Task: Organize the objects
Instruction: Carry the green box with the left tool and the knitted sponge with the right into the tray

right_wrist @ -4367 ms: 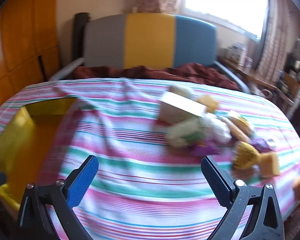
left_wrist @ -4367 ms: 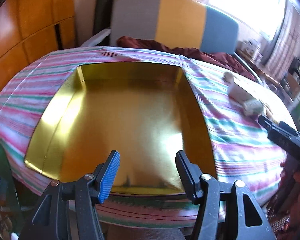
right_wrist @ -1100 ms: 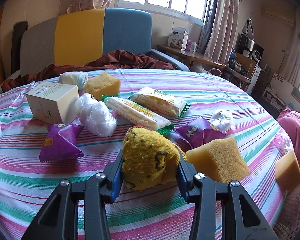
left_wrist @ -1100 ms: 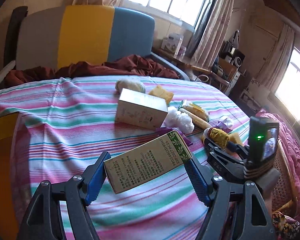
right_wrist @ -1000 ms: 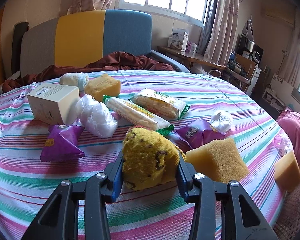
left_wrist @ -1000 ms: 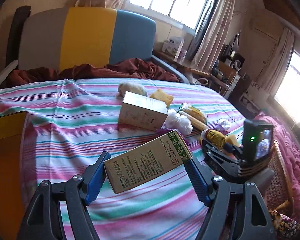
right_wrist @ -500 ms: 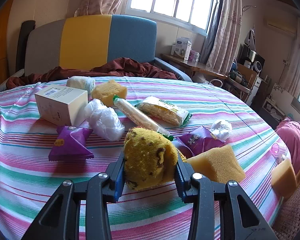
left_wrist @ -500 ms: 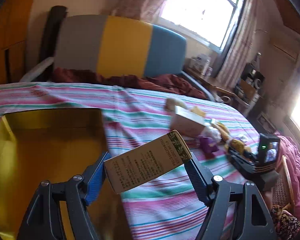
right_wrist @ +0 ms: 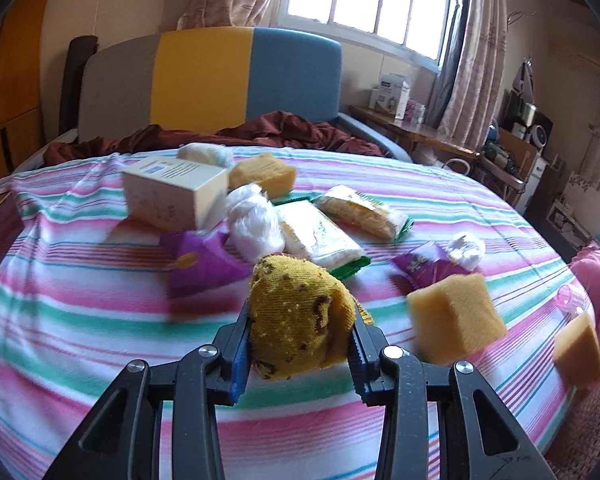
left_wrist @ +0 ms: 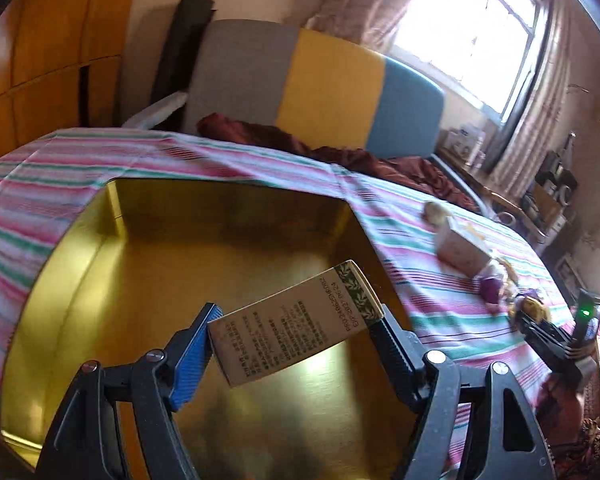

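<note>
Since the earlier frame, the left gripper [left_wrist: 296, 340] has carried its clamped printed carton [left_wrist: 294, 338] from above the striped cloth [left_wrist: 440, 308] to above the gold tray [left_wrist: 100, 248]. Farther right, the right gripper [right_wrist: 298, 346] clenches a yellow sock [right_wrist: 300, 316].

The left gripper [left_wrist: 296, 344] points downward at a slant, its jaws set wide and clamped on the two ends of a carton [left_wrist: 294, 340], which sits tilted between them, right end higher. The right gripper [right_wrist: 298, 340] also slants downward, jaws narrow and pressing in on both sides of a yellow sock [right_wrist: 300, 320]. In the left wrist view it shows small near the right edge.
</note>
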